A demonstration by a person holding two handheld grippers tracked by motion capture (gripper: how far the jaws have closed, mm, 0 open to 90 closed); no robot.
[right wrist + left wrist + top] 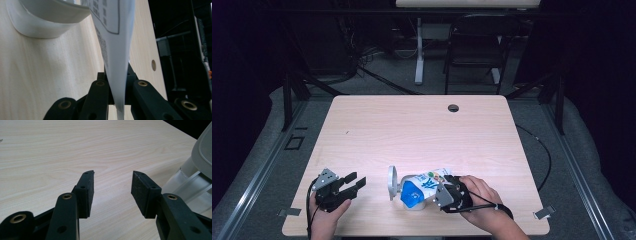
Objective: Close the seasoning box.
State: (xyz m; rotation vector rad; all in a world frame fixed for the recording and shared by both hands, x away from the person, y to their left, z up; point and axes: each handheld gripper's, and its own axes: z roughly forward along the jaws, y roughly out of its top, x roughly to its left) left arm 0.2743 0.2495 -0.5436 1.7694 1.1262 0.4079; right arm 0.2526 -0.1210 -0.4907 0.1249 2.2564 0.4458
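Note:
A blue and white printed pouch point(424, 186) rests in the mouth of a white container point(414, 200) near the table's front edge. The container's round lid point(392, 182) stands flipped up on its left. My right gripper point(443, 192) is shut on the pouch's right edge. In the right gripper view the thin white pouch point(116, 47) runs up from between the closed jaws of that gripper point(117, 85), beside the container's rim point(45, 23). My left gripper point(354, 182) hovers open and holds nothing, left of the container. The container point(193, 182) shows at the right of the left gripper's point(112, 192) own view.
The light wooden table point(412, 130) has a cable hole point(453, 108) near its far edge. Behind the table stand a black chair point(474, 45) and a white desk leg point(419, 50). Grey floor mats surround the table.

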